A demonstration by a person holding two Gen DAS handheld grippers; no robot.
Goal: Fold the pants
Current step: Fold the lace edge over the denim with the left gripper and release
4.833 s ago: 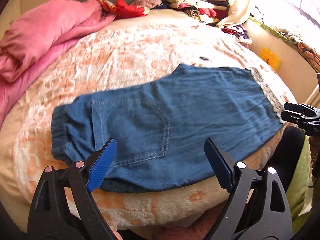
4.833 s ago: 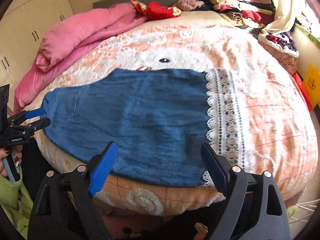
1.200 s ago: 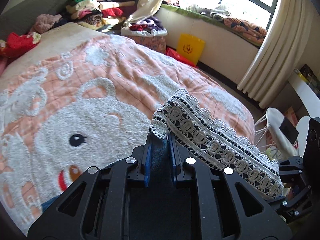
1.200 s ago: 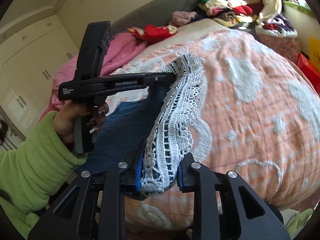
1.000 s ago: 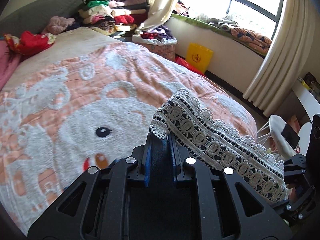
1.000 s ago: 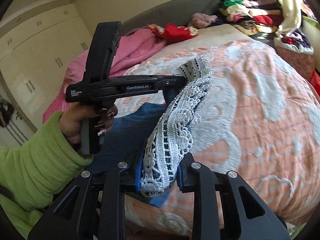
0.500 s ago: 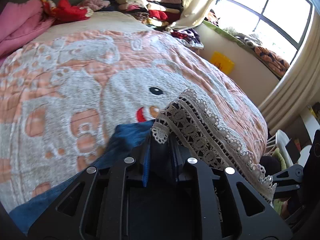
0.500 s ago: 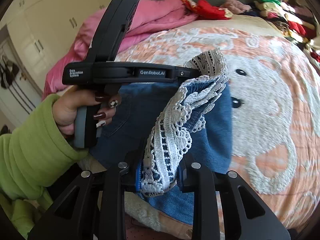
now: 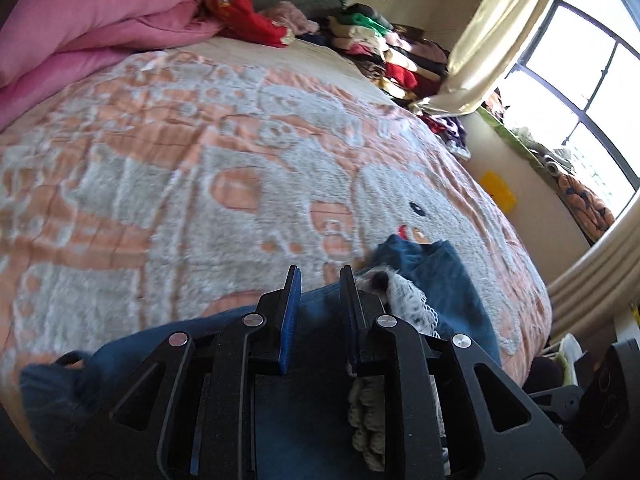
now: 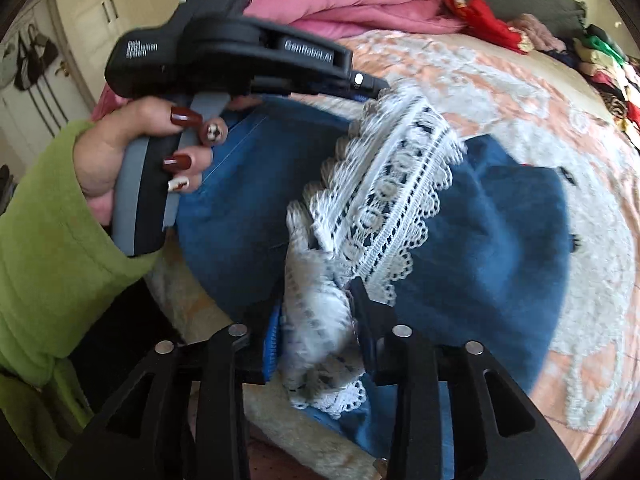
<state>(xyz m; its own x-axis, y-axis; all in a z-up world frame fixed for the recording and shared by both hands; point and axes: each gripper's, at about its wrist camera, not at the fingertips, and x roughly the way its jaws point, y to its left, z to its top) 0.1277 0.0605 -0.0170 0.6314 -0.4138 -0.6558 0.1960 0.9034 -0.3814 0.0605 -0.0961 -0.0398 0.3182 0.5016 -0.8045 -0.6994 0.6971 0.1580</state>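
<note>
- Both corners of the lace hem (image 10: 384, 200) are lifted off the bed, one at each tool. This looks like a way to carry the trimmed leg end over toward the waist as one fold.
- Nearest its own camera, the right gripper (image 10: 318, 332) has just been opening its jaws. They stand partly apart with a blurred bunch of lace between them, and the pads do not look pressed on it. That reads as the release of its corner once the fold is laid.
- Just beyond, the left gripper (image 10: 372, 84) reaches in from the side, held in the person's left hand (image 10: 132, 160) below a green sleeve (image 10: 44, 240). The lace band climbs to its tip. Its jaws are nearly closed, with only a narrow gap showing from its own wrist camera. It probably pinches the hem corner, though the contact itself is hidden.
- Under the stretched lace, the denim pants (image 10: 480, 240) lie at the near edge of the bed. They are doubled over themselves, with the lower layer flat and the upper layer not yet smoothed down.
- A peach-and-white plush blanket (image 9: 200, 180) with an animal pattern covers the bed and gives a broad, soft surface for folding.
- At the far end sits a pink duvet (image 9: 100, 20), pushed up by the headboard.
- Farthest off, a pile of folded clothes (image 9: 384, 48) sits beside the curtain and window (image 9: 580, 80), well apart from the work.
</note>
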